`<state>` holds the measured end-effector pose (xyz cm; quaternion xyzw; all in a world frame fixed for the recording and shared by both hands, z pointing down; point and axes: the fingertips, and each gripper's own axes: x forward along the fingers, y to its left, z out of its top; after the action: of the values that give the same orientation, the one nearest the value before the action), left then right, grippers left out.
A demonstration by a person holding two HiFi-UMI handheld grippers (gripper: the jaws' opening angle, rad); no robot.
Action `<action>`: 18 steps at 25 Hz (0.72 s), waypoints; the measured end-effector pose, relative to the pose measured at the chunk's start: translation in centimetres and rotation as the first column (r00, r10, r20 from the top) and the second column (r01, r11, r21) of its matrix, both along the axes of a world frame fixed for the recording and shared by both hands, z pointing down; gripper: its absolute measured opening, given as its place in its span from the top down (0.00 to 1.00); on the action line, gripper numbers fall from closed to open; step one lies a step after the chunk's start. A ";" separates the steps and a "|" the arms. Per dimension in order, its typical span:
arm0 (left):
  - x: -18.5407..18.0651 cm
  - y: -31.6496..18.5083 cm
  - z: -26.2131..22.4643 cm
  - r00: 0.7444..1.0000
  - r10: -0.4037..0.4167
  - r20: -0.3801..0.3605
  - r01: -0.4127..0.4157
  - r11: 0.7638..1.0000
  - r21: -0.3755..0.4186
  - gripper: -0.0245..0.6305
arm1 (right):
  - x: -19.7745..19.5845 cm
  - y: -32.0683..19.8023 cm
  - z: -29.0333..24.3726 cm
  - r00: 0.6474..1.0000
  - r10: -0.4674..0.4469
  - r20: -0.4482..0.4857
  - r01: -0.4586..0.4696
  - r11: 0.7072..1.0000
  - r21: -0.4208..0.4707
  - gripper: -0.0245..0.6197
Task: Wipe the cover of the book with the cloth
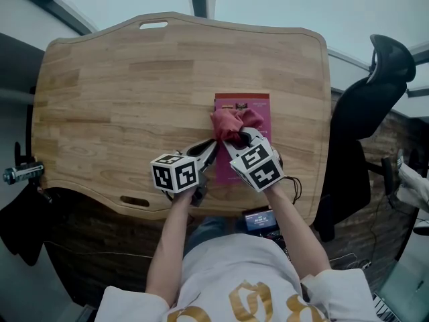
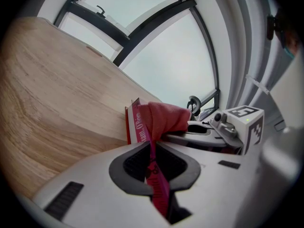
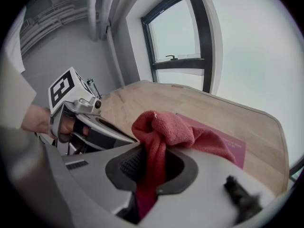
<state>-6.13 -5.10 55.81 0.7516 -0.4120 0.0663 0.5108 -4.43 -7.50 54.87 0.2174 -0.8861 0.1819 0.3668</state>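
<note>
The right gripper [image 3: 151, 165], clamped on the bunched red cloth [image 1: 230, 121] atop the magenta book [image 1: 260, 106] at the table's [image 1: 120, 86] near right, should probably press flatter and sweep evenly while the left gripper [image 2: 153, 167], pinching the book's near-left edge, steadies it.

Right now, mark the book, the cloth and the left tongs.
book [image 1: 258, 102], head view, bare upper strip of its cover.
cloth [image 1: 231, 123], head view, bunched middle, lying on the book.
left tongs [image 2: 153, 169], left gripper view, where the jaws clamp the book's edge.
</note>
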 end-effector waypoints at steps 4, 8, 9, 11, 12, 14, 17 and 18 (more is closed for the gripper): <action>0.0 0.0 0.0 1.000 0.000 -0.002 0.000 1.000 -0.001 0.89 | -0.2 -0.4 0.0 1.000 0.000 -0.003 0.000 1.000 0.004 0.87; 0.0 0.0 0.0 1.000 0.000 -0.002 0.000 1.000 0.000 0.89 | -0.4 -1.0 0.0 1.000 0.002 0.001 -0.002 1.000 0.014 0.87; 0.0 0.0 0.0 1.000 0.000 -0.002 0.000 1.000 0.001 0.89 | -0.4 -1.1 0.0 1.000 0.004 0.000 -0.004 1.000 0.018 0.87; 0.0 0.0 -0.1 1.000 0.001 0.003 -0.001 1.000 0.004 0.89 | -0.5 -1.4 -0.1 1.000 0.007 -0.001 -0.007 1.000 0.028 0.87; 0.0 0.0 -0.1 1.000 0.001 0.007 -0.001 1.000 0.005 0.89 | -0.5 -1.6 -0.1 1.000 0.009 -0.002 -0.009 1.000 0.030 0.87; 0.0 0.0 -0.1 1.000 0.001 0.012 -0.001 1.000 0.006 0.89 | -0.6 -1.8 -0.2 1.000 0.011 -0.001 -0.011 0.999 0.031 0.87; 0.0 0.0 -0.1 1.000 0.002 0.012 -0.002 1.000 0.007 0.89 | -0.7 -2.2 -0.1 1.000 0.016 -0.002 -0.016 0.999 0.030 0.87; 0.0 0.0 -0.1 1.000 0.002 0.013 -0.002 1.000 0.007 0.89 | -0.7 -2.3 -0.1 1.000 0.019 -0.002 -0.019 0.999 0.031 0.87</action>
<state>-6.16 -5.10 55.71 0.7534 -0.4149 0.0703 0.5052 -5.12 -9.83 54.74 0.2315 -0.8862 0.1714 0.3629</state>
